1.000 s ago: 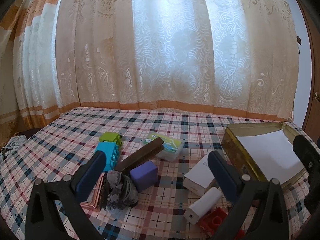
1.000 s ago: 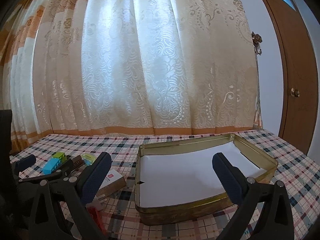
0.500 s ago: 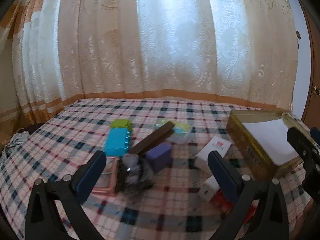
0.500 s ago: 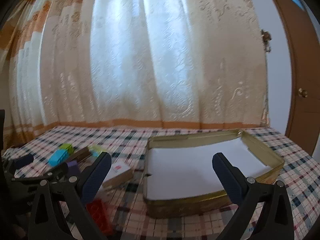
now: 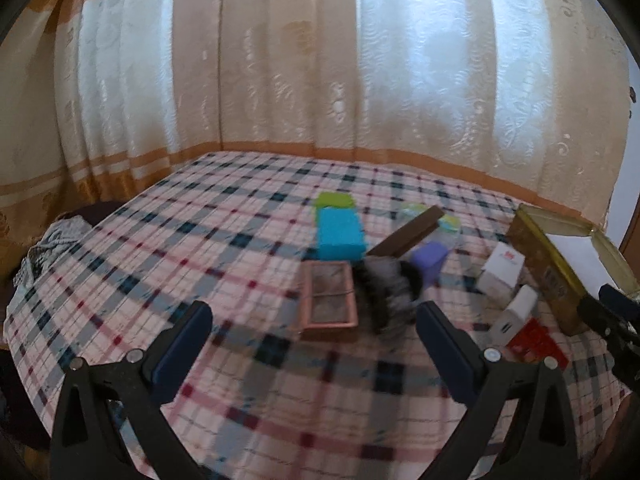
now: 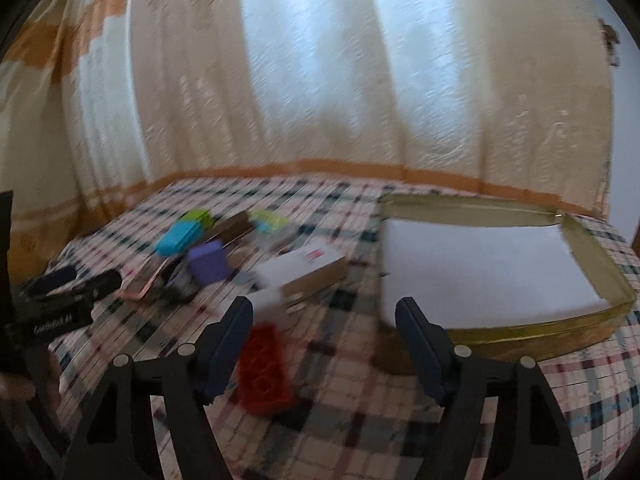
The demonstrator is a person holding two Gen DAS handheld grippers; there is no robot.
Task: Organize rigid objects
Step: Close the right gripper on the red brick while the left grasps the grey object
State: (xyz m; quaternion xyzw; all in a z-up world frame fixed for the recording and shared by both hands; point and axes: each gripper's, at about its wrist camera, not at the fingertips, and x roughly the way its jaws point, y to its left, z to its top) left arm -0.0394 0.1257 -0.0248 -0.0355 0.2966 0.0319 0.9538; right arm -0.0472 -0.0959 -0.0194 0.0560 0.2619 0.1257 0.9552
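Left gripper [image 5: 312, 332] hovers over the plaid tablecloth [image 5: 208, 256], jaws spread wide, nothing between them. Right gripper [image 6: 324, 320] likewise hangs with jaws apart and empty; red brick [image 6: 264, 368] lies on the cloth just inside my left finger [image 6: 228, 344], contact not discernible because of blur.

Surface: table covered by a pink-white check cloth with dark and red lines, reaching back to a cream lace curtain [image 5: 360, 60] with an orange band, which fills the 12 o'clock wall. Brown door edge [image 5: 634, 220] at 3 o'clock in the left view.

Objects, left view: pink-framed tray [image 5: 330, 300] dead ahead at 12 o'clock; dark-grey crumpled item [image 5: 390, 284] touching its right side. Blue block [image 5: 340, 232] beyond, green block [image 5: 335, 201] just behind it. Brown bar [image 5: 408, 232] tilted, leaning over the purple cube [image 5: 430, 260] at 1 o'clock. White boxes [image 5: 502, 268] at 2 o'clock, beside the gold tin [image 5: 544, 264].

Right view: gold tin, open, white sheet [image 6: 476, 264] lining its floor, at 1 o'clock. Flat white box with brown side [image 6: 304, 268] at 11 o'clock.
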